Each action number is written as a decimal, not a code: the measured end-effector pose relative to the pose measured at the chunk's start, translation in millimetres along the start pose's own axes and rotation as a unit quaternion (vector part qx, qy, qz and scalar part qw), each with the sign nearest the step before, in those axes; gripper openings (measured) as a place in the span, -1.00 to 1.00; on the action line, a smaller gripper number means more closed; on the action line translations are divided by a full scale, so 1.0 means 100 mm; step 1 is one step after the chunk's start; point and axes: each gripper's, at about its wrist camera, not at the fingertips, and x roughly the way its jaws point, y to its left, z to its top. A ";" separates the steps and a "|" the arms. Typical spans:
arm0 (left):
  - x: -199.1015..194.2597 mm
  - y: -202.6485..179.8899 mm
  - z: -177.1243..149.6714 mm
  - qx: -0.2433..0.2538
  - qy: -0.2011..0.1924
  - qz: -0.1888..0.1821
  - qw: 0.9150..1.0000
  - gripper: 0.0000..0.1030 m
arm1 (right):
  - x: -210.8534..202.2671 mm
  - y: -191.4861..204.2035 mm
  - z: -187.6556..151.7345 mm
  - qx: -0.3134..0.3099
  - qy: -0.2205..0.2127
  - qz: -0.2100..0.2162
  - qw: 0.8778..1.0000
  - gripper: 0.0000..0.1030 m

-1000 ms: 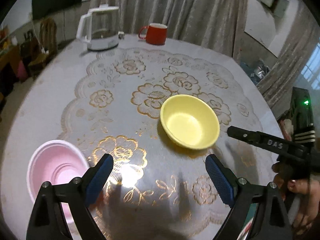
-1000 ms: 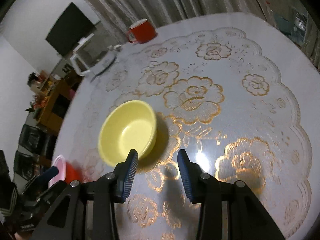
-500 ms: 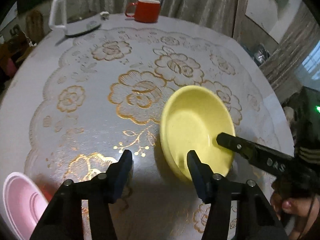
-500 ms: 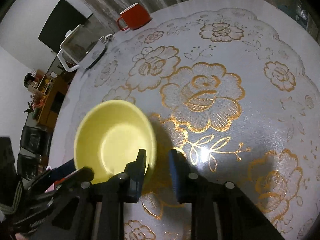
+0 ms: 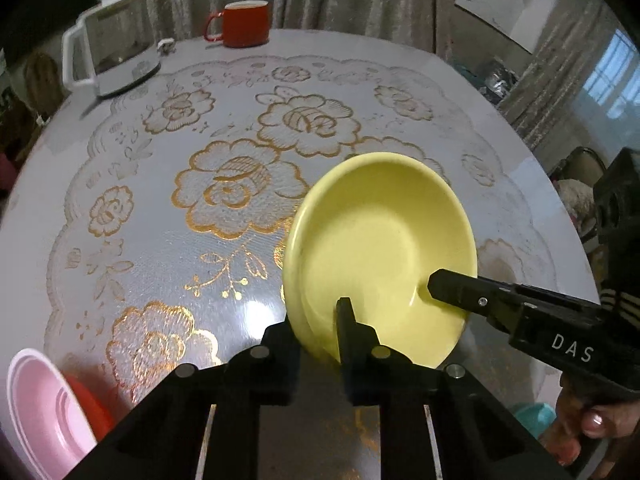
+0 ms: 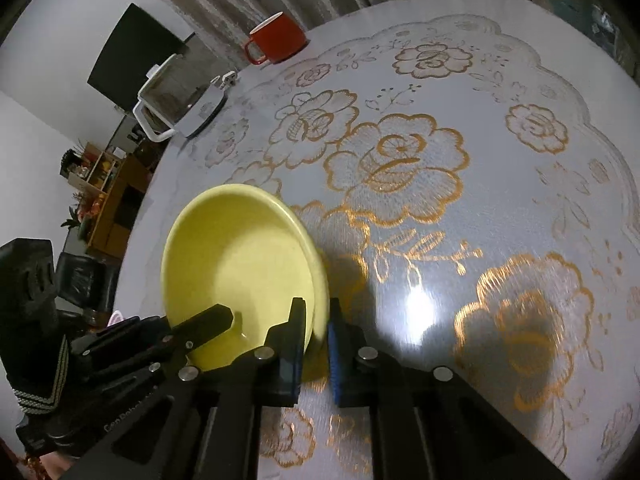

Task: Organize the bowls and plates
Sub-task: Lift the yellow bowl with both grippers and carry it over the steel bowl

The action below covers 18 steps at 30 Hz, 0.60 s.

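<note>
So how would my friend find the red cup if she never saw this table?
Start at the big round table with the lacy gold-flower cover. Look to its far edge, by the curtains, next to the clear kettle with a white handle. The red cup stands there, the only red mug with a handle.

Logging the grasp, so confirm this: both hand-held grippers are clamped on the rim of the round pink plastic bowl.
Wrong bowl. Both wrist views show the left hand-held gripper and right hand-held gripper clamped on the rim of the round yellow plastic bowl; the pink bowl sits untouched.
</note>
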 end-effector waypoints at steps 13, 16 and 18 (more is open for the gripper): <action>-0.72 -0.23 -0.56 0.034 -0.041 -0.023 0.998 -0.67 | -0.69 0.24 -0.59 -0.004 -0.034 0.013 0.999 -0.83; -0.89 -0.23 -0.74 0.029 -0.047 -0.028 0.998 -0.67 | -0.83 0.34 -0.74 -0.010 -0.041 0.022 0.999 -0.83; -1.00 -0.23 -0.86 0.034 -0.054 -0.023 0.998 -0.67 | -0.90 0.42 -0.85 -0.018 -0.043 0.025 0.999 -0.83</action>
